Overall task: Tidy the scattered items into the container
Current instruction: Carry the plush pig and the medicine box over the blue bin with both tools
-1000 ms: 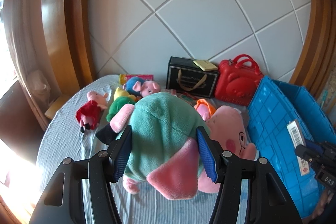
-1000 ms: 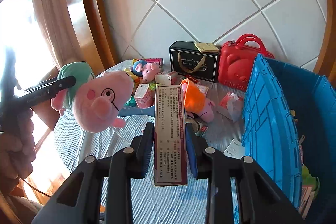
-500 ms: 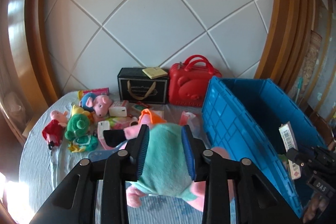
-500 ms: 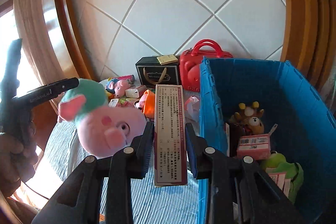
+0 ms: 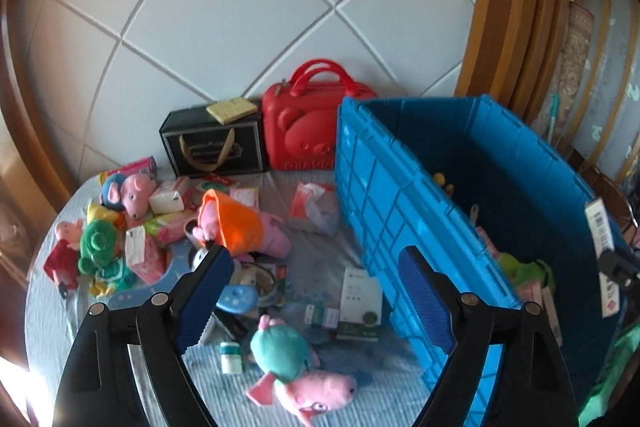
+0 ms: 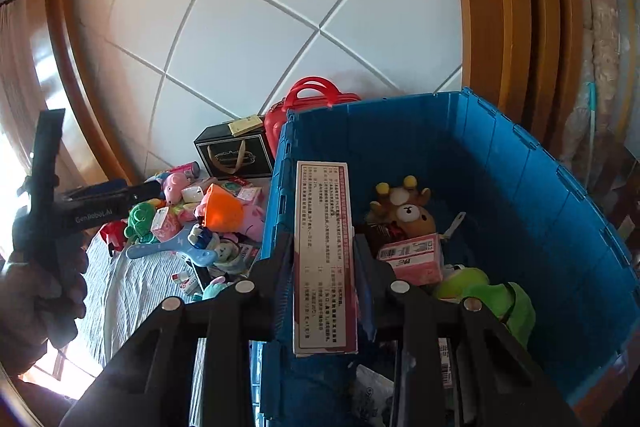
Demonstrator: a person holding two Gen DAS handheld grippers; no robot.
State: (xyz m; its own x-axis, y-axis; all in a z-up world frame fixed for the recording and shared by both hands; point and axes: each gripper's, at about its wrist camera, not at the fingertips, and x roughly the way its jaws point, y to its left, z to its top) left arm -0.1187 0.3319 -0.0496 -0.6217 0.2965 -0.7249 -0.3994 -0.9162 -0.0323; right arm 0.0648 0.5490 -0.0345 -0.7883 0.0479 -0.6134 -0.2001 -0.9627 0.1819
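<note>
My left gripper (image 5: 316, 259) hangs over the table beside the blue crate (image 5: 384, 179), its jaws opening with nothing between them. Below it, outside the crate, the pink pig plush in the green dress (image 5: 296, 367) lies on the cloth. My right gripper (image 6: 323, 239) is shut on a long white and red box (image 6: 324, 307), held upright over the left wall of the crate (image 6: 520, 195). Inside the crate lie a bear plush (image 6: 408, 215), a pink carton (image 6: 412, 259) and a green plush (image 6: 488, 291).
A red case (image 5: 316, 131) and a black gift box (image 5: 212, 147) stand against the wall. Several toys and cartons are heaped at the left, among them an orange-dressed pig (image 5: 240, 227). A white and green box (image 5: 360, 303) and a small bottle (image 5: 231, 357) lie near the dropped plush.
My left gripper swung right toward the crate, then opened; the green-dressed pig left its jaws and now lies on the table. My right gripper carried the long box over the crate.
</note>
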